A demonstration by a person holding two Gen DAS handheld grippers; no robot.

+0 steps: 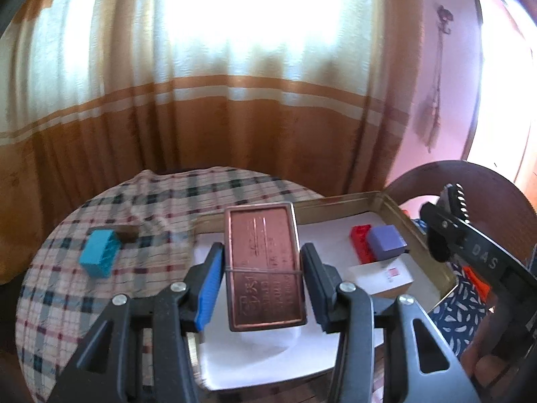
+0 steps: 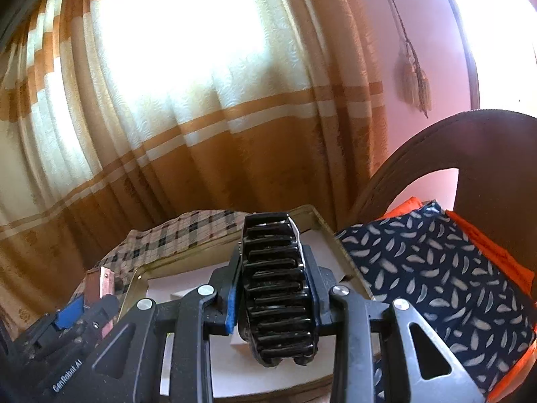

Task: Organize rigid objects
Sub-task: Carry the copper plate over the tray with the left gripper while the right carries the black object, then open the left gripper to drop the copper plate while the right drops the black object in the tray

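Left wrist view: a copper tin [image 1: 265, 268] is clamped in the left gripper [image 1: 263, 285] above the tray [image 1: 433, 262], where red [image 1: 360, 243], purple [image 1: 386, 241] and white [image 1: 382, 277] blocks are already placed. A blue block [image 1: 99, 252] is left on the desk [image 1: 53, 288] beside the tray.

Right wrist view: a black ribbed clip [image 2: 277, 288] is gripped by the right gripper [image 2: 275, 297] over the tray [image 2: 134, 285]; the tray's contents are hidden.

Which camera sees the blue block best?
The left wrist view: the blue block lies in plain sight on the checked tablecloth. The right wrist view does not show it at all.
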